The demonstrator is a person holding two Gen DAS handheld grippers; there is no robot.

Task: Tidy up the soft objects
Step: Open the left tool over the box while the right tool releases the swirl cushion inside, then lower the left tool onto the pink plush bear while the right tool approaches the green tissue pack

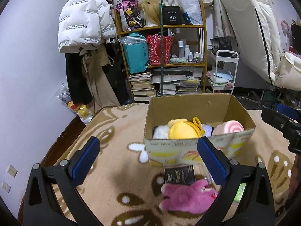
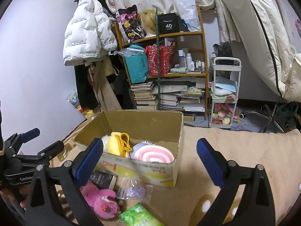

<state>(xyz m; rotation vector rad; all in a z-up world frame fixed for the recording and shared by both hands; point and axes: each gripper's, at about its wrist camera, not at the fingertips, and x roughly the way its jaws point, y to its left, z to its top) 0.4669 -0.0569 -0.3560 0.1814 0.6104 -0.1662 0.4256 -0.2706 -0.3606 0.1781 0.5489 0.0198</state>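
Observation:
A cardboard box (image 1: 195,151) (image 2: 150,173) stands on the beige blanket. Inside lie a yellow plush (image 1: 181,130) (image 2: 117,145), a white plush (image 1: 160,132) and a pink-white swirl roll plush (image 1: 230,128) (image 2: 152,155). A pink plush (image 1: 185,197) (image 2: 101,200) lies on the blanket in front of the box. My left gripper (image 1: 148,155) is open and empty above the blanket, the pink plush low between its fingers. My right gripper (image 2: 150,156) is open and empty, in front of the box. The left gripper shows in the right wrist view (image 2: 40,140).
A small black box (image 1: 179,175) (image 2: 103,180), a clear packet (image 2: 134,190) and a green packet (image 2: 140,216) lie by the pink plush. A cluttered wooden shelf (image 1: 161,56), hanging coats (image 1: 84,18) and a white trolley (image 2: 224,94) stand behind the bed.

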